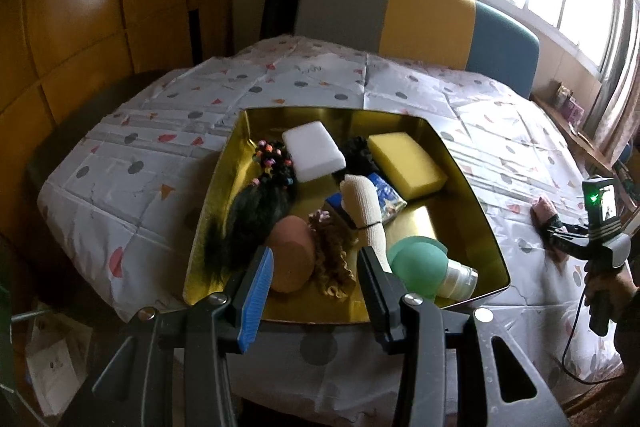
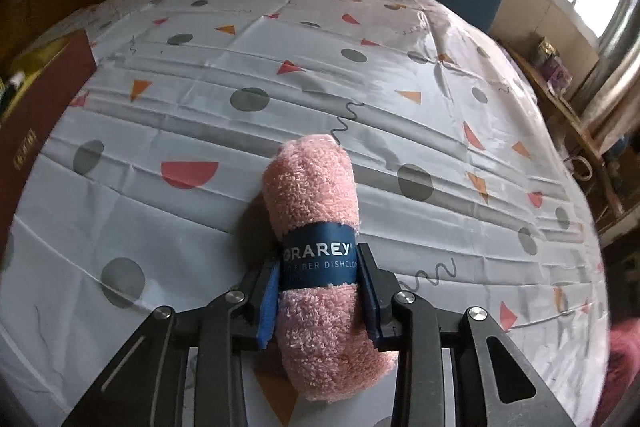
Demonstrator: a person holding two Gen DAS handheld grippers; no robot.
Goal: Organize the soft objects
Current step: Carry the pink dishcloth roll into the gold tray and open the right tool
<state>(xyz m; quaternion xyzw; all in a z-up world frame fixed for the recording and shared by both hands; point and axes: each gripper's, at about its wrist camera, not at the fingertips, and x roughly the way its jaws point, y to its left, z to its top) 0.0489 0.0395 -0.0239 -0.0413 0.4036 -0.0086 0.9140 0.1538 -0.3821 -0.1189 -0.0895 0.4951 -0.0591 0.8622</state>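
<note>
Dishcloth roll [image 2: 316, 255]: pink, lying on our patterned tablecloth [image 2: 400, 99], well apart from the tray.
Long axis: we see it running away from the right camera, far end leaning slightly left.
Right gripper [image 2: 320, 291]: clamped on the roll at its dark blue paper band [image 2: 318, 259], one blue pad on each side.
Left gripper [image 1: 316, 275]: jaws parted, gripping nothing, above the tray's near end.
Gold tray [image 1: 472, 183]: we count sponges, hairpieces and other soft items inside.

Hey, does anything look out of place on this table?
Only the pink rolled dishcloth: it lies on the tablecloth, outside the gold tray holding the other soft things. The right hand-held gripper is shut on it.
</note>
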